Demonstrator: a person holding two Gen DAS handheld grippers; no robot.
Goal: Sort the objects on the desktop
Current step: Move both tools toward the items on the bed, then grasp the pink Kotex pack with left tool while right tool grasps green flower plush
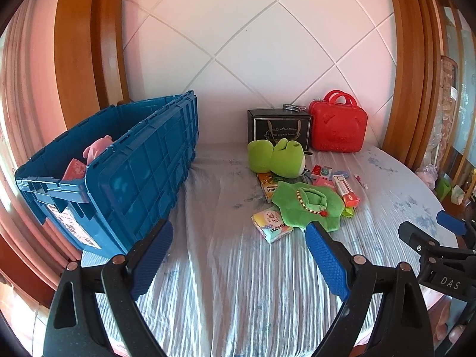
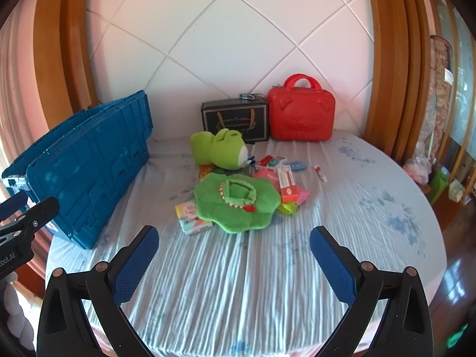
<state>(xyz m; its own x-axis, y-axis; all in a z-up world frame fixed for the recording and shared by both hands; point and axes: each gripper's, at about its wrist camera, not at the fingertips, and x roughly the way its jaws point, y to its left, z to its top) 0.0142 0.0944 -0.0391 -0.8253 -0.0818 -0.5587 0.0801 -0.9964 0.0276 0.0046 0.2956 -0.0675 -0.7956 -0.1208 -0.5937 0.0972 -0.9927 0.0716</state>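
Left wrist: left gripper (image 1: 238,255) spread wide, nothing between the pads, aimed at 12 o'clock for the pile. Blue crate (image 1: 119,172) at 10 sits ready as the bin.

Right wrist: right gripper (image 2: 233,263) also gaping, empty; green plush mat (image 2: 238,202) at 12, I'd take it first.

The green plush collar (image 2: 236,200) hides most of the small boxes; the blue crate (image 2: 80,172) is cut off.
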